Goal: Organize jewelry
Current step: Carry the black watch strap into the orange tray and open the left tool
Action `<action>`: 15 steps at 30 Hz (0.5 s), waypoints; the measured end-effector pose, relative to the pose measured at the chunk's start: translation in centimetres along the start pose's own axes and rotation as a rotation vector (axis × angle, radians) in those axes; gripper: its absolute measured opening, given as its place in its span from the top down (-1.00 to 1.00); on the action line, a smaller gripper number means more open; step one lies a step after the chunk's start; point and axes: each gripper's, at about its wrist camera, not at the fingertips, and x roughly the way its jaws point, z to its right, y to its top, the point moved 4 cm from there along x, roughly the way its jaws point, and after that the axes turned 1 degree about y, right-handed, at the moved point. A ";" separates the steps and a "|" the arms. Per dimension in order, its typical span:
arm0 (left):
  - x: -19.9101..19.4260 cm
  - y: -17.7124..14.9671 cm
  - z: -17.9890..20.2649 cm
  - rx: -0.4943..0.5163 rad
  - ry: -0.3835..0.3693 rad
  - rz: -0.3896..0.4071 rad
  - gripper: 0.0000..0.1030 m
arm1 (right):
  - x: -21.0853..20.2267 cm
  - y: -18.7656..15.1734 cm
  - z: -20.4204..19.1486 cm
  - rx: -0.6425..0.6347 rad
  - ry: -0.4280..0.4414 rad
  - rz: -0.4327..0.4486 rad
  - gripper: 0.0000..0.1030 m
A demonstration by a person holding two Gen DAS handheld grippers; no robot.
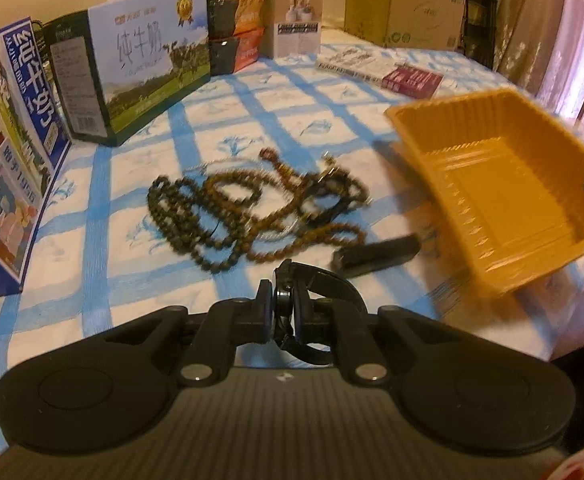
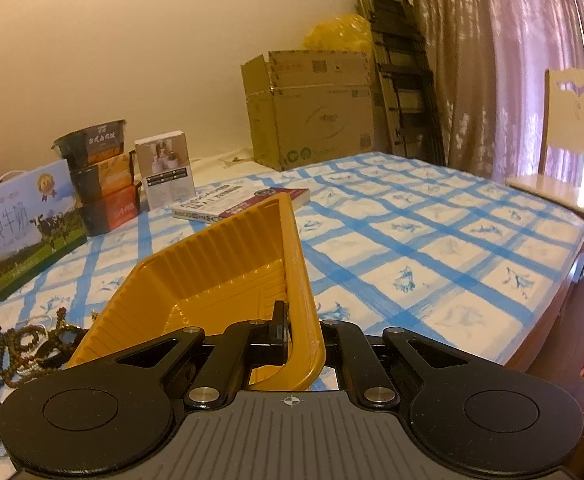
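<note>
My left gripper (image 1: 282, 300) is shut on a black wristwatch (image 1: 320, 280). The watch case sits between the pads and the strap loops out to the right. It hovers just short of a tangled pile of brown bead strings (image 1: 252, 208) lying on the blue-checked cloth. A dark oblong item (image 1: 376, 254) lies beside the pile. My right gripper (image 2: 292, 320) is shut on the rim of a yellow plastic tray (image 2: 220, 272). The tray (image 1: 504, 192) hangs tilted to the right of the beads (image 2: 16, 348), its open side turned toward them, and it holds nothing.
Milk cartons (image 1: 148, 64) and stacked snack boxes (image 1: 236, 20) line the far left of the table. Books (image 1: 380, 66) lie behind the tray. A cardboard box (image 2: 312, 112) stands at the back, a chair (image 2: 572, 140) at the right edge.
</note>
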 end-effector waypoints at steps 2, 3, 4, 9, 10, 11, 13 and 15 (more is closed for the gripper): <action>-0.8 1.1 0.8 0.005 -0.035 0.035 0.82 | 0.1 -0.1 -0.1 -0.017 -0.003 0.005 0.90; -1.2 1.6 1.3 0.013 -0.051 0.051 0.82 | 0.1 -0.2 -0.1 -0.025 -0.005 0.006 0.90; -1.6 2.3 2.0 0.020 -0.073 0.069 0.82 | 0.2 -0.2 -0.2 -0.029 -0.007 0.007 0.90; -1.8 4.7 5.7 0.047 -0.183 0.120 0.82 | 0.4 -0.2 -0.1 -0.030 -0.008 0.006 0.90; -1.7 5.0 6.6 0.056 -0.203 0.125 0.82 | 0.5 -0.2 -0.1 -0.034 -0.008 0.007 0.90; -1.4 5.4 7.5 0.066 -0.222 0.127 0.82 | 0.5 -0.1 -0.1 -0.034 -0.008 0.007 0.90; -0.7 5.7 9.1 0.078 -0.255 0.121 0.82 | 0.5 0.0 -0.1 -0.042 -0.007 0.009 0.90; 0.1 5.8 10.4 0.081 -0.283 0.095 0.82 | 0.6 0.0 -0.1 -0.047 -0.006 0.010 0.90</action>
